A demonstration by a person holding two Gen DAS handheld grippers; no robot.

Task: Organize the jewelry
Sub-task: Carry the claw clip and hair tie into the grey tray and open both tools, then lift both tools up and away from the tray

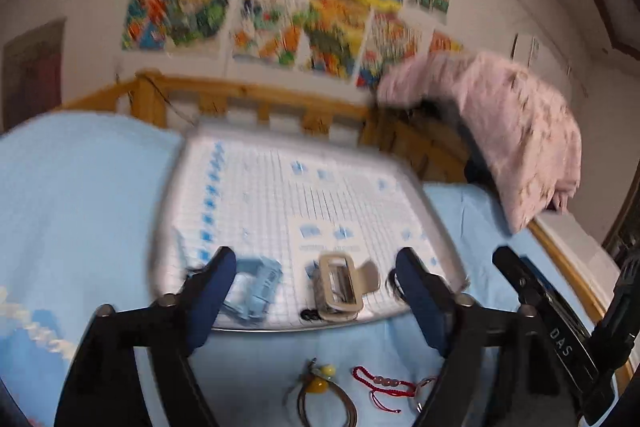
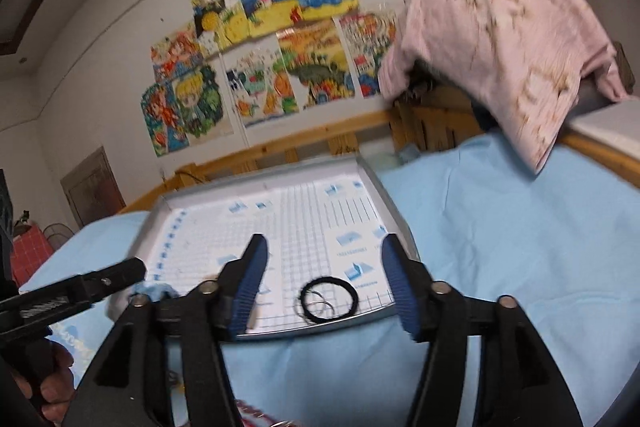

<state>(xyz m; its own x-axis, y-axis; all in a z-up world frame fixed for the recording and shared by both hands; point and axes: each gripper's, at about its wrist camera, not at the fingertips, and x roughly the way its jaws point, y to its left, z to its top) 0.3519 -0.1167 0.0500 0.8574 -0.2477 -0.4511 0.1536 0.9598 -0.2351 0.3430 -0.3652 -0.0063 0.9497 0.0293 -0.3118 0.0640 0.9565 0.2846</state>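
Note:
A white gridded tray with a silver rim (image 1: 188,163) (image 2: 386,195) lies on a light blue sheet. Near its front edge are a blue hair clip (image 1: 256,287), a beige claw clip (image 1: 340,287) and black hair ties (image 2: 328,301). My left gripper (image 1: 315,251) hovers open above the two clips, with nothing between its fingers. My right gripper (image 2: 324,241) is open above the black hair ties and touches nothing. On the sheet in front of the tray lie a brown cord bracelet with yellow beads (image 1: 320,383) and a red string bracelet (image 1: 380,383).
A wooden bed rail (image 1: 260,99) runs behind the tray, with a pink cloth (image 1: 500,131) draped over its right corner. Colourful drawings (image 2: 280,39) hang on the wall. A person's hand (image 2: 52,379) shows at lower left in the right wrist view.

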